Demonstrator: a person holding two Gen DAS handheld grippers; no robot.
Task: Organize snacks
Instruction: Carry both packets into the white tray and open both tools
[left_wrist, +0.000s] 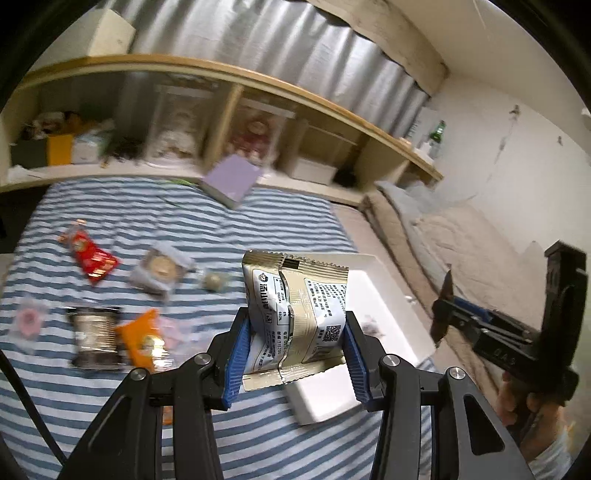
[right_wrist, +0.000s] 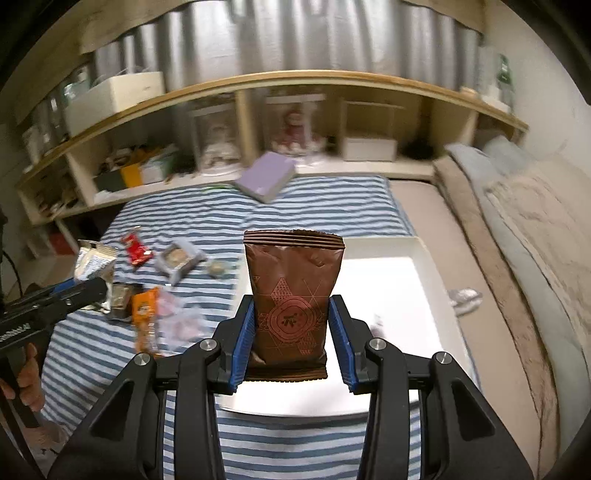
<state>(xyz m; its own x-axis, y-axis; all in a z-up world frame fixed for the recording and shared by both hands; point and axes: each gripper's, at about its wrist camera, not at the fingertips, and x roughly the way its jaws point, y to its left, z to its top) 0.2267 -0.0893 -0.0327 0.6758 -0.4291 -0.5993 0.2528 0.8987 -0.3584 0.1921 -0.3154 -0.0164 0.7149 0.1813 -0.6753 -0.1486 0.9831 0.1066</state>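
Currently the left gripper (left_wrist: 295, 345) pinches a gold foil snack packet (left_wrist: 293, 314) at frame centre, and the right gripper (right_wrist: 291, 341) pinches a brown snack pouch (right_wrist: 291, 299) above the white tray (right_wrist: 399, 280) at centre right. Both look light, crinkly and slippery; gripping the lower sides, not the puffed middle, seems safest.

Both wrist views above striped bed (left_wrist: 110, 206)
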